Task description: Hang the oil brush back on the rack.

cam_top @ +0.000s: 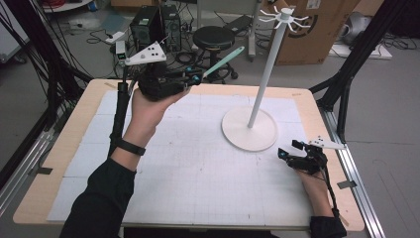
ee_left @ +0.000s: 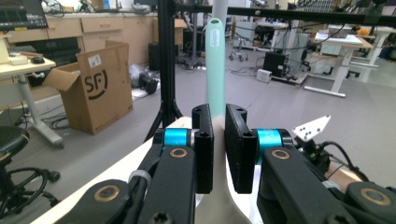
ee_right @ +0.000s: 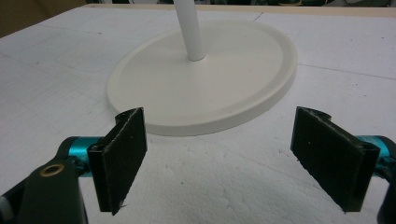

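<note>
A pale green utensil handle (cam_top: 224,60) sticks out up and to the right from my left gripper (cam_top: 194,78), which is raised above the table's far left and shut on it. In the left gripper view the handle (ee_left: 215,65) rises straight between the closed black pads (ee_left: 204,149). A white stand with a round base (cam_top: 249,130) and a tall pole (cam_top: 266,69) topped by hooks (cam_top: 286,19) stands right of centre. My right gripper (cam_top: 287,150) rests low near the base's right rim, open and holding nothing; its view faces the base (ee_right: 205,79).
A white gridded mat (cam_top: 198,163) covers the wooden table (cam_top: 74,124). Beyond the far edge stand a black stool (cam_top: 214,37), computer towers (cam_top: 148,25) and a cardboard box (cam_top: 317,29). Black frame posts (cam_top: 356,54) flank the table.
</note>
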Demonstrator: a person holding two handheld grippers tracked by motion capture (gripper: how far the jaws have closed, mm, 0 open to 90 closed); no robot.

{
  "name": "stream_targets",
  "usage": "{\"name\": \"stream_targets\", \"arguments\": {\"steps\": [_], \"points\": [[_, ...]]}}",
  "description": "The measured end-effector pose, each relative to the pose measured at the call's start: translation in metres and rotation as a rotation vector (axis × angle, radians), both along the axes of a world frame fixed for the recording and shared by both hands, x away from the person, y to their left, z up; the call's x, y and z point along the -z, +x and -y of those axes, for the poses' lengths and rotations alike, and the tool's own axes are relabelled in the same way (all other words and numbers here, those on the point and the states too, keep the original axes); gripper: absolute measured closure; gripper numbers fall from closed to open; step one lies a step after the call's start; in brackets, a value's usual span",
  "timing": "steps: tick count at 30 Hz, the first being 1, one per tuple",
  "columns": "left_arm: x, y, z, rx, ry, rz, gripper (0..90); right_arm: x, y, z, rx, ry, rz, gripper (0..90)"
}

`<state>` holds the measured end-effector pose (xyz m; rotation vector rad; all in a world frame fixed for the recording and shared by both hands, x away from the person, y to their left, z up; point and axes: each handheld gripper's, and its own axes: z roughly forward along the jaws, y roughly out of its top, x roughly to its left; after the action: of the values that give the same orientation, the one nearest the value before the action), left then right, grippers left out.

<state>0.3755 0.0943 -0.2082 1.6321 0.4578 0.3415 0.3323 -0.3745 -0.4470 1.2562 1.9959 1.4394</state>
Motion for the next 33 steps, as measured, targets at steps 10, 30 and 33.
{"name": "stream_targets", "arguments": {"steps": [10,30,33], "points": [[-0.022,-0.002,0.009,0.017,0.0,0.027,82.4,0.0,0.0,0.0,-0.003,-0.005,0.002,17.7],[-0.053,-0.002,0.031,0.045,0.017,0.041,82.4,0.0,0.0,0.0,-0.003,-0.002,-0.003,17.7],[-0.056,0.0,0.034,0.046,0.024,0.038,82.4,0.0,0.0,0.0,-0.003,-0.001,-0.002,17.7]]}}
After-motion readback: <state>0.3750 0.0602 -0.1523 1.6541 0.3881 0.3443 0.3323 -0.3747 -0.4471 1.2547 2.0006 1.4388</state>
